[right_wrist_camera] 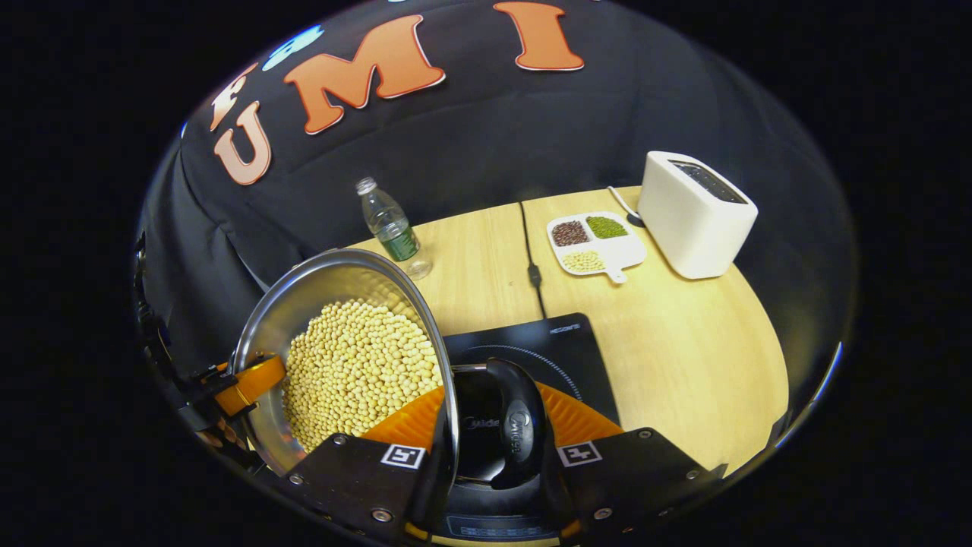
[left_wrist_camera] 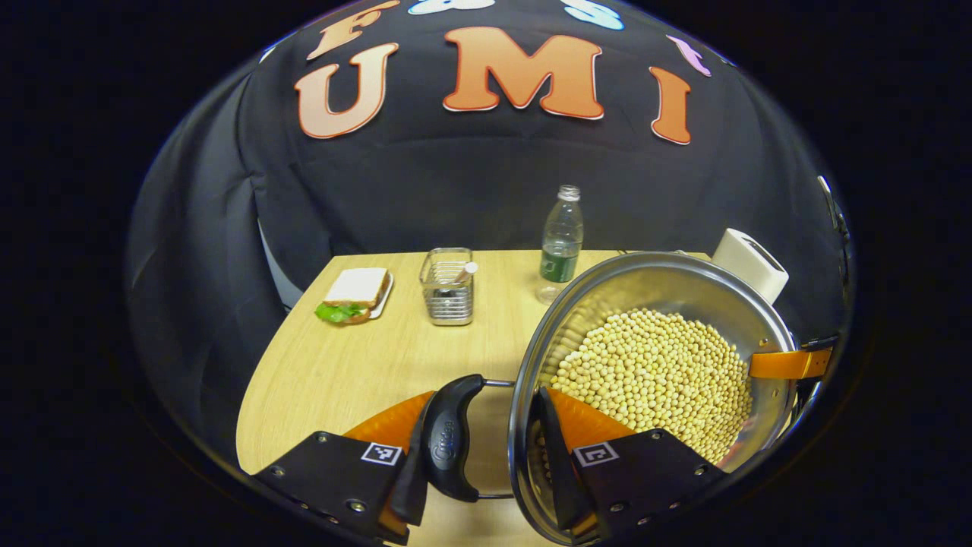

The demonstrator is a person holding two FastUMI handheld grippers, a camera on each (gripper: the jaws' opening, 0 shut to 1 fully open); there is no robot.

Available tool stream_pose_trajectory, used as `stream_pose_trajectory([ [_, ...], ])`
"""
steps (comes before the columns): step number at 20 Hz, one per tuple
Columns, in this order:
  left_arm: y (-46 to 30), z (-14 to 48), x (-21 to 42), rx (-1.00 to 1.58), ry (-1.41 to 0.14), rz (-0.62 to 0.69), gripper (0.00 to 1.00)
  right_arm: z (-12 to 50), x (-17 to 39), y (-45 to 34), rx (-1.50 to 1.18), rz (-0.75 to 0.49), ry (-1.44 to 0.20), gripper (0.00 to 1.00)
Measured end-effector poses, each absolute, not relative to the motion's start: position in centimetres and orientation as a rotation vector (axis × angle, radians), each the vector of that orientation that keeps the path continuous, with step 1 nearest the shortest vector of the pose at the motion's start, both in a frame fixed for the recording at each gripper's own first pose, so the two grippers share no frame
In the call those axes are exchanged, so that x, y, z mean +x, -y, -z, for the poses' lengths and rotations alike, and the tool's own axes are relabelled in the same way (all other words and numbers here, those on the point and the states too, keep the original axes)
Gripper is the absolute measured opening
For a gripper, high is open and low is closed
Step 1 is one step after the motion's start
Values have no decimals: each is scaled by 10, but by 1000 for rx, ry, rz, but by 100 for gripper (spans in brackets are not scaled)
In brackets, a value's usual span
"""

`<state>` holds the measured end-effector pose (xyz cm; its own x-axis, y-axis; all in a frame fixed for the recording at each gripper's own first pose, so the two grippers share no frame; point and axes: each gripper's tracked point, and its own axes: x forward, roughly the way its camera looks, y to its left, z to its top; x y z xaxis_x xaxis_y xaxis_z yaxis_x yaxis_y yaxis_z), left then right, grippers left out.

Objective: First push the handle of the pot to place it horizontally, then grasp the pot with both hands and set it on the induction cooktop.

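A steel pot point(left_wrist_camera: 668, 285) full of pale beans point(left_wrist_camera: 653, 372) is held between both grippers. My left gripper point(left_wrist_camera: 486, 406) is shut across the pot's black side handle point(left_wrist_camera: 449, 441) and rim, one finger outside the handle and the other inside the wall. My right gripper point(right_wrist_camera: 493, 410) is shut the same way on the opposite black handle point(right_wrist_camera: 497, 437), above the black induction cooktop point(right_wrist_camera: 558, 342). Each gripper also appears at the pot's far rim in the other view: the right gripper point(left_wrist_camera: 790, 363) and the left gripper point(right_wrist_camera: 243, 384). The pot point(right_wrist_camera: 326, 285) lies left of the cooktop's middle.
On the wooden table point(left_wrist_camera: 342, 372) stand a sandwich on a plate point(left_wrist_camera: 355, 295), a wire holder point(left_wrist_camera: 448, 287) and a water bottle point(left_wrist_camera: 562, 241). A divided dish of beans point(right_wrist_camera: 594, 241), a white toaster point(right_wrist_camera: 695, 213) and a black cable point(right_wrist_camera: 531, 262) lie behind the cooktop.
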<state>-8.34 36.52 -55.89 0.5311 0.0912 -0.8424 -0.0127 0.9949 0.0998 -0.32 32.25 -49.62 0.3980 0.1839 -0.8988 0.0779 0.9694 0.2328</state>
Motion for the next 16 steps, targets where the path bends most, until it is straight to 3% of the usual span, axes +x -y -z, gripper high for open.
stream_pose_trajectory([
  [5, -365, 561, -78, 92, -1012, -9, 66, 498, -8, -326, 265, -20, -1164, 49],
  [7, -365, 564, -76, 93, -1019, 6, 66, 498, -7, -328, 267, -5, -1171, 44],
  [8, -365, 564, -74, 95, -1025, 11, 66, 498, -7, -328, 268, 2, -1175, 49],
  [16, -365, 562, -68, 97, -1077, 16, 67, 510, -7, -340, 265, 17, -1222, 49],
])
